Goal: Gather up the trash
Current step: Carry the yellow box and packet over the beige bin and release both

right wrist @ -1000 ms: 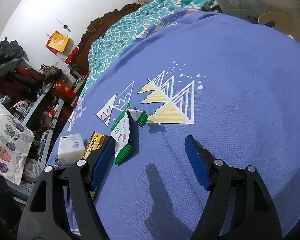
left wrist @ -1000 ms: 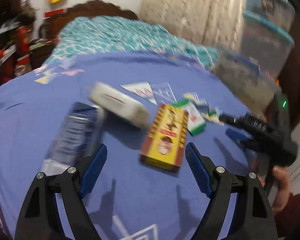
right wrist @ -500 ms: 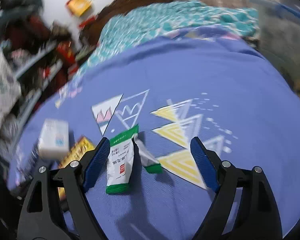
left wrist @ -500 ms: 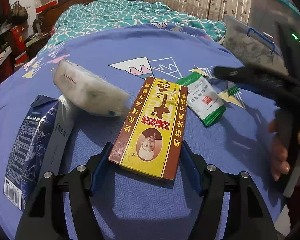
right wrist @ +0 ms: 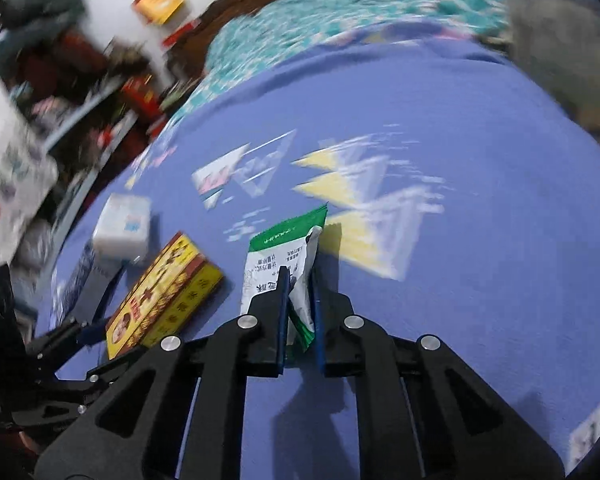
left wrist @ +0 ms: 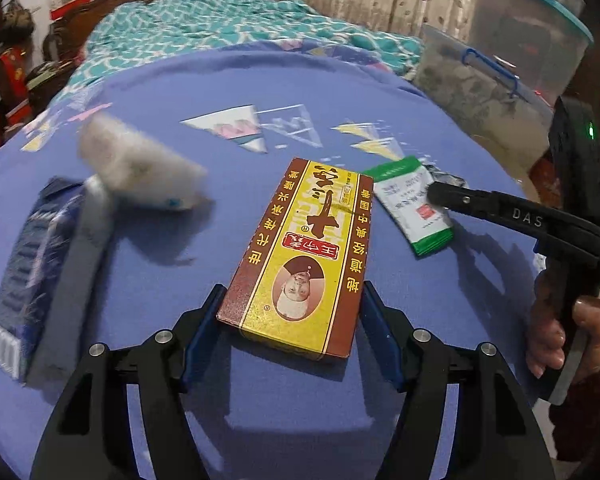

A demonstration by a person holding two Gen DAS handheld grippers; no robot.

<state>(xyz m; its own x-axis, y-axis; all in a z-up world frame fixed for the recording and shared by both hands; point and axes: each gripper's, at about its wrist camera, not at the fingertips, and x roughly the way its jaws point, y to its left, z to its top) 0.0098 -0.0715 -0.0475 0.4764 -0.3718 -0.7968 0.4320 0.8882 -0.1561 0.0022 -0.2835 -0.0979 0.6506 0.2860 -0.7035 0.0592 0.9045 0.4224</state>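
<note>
Left wrist view: the left gripper (left wrist: 290, 334) straddles the near end of the yellow box (left wrist: 300, 256), which lies flat on the blue bedspread (left wrist: 380, 88). Its jaws have just been closing, one on each long side so they can clamp it, and the pads seem just to meet the edges. Across the bed, the right gripper (left wrist: 436, 194) reaches onto the green sachet (left wrist: 410, 206).

Right wrist view: the right gripper (right wrist: 300, 296) is pressed together, pinching the sachet (right wrist: 284, 264) by its lower half, likely to lift it. The box (right wrist: 160, 292) lies just left; a white packet (right wrist: 122, 230) sits beyond it.
</note>
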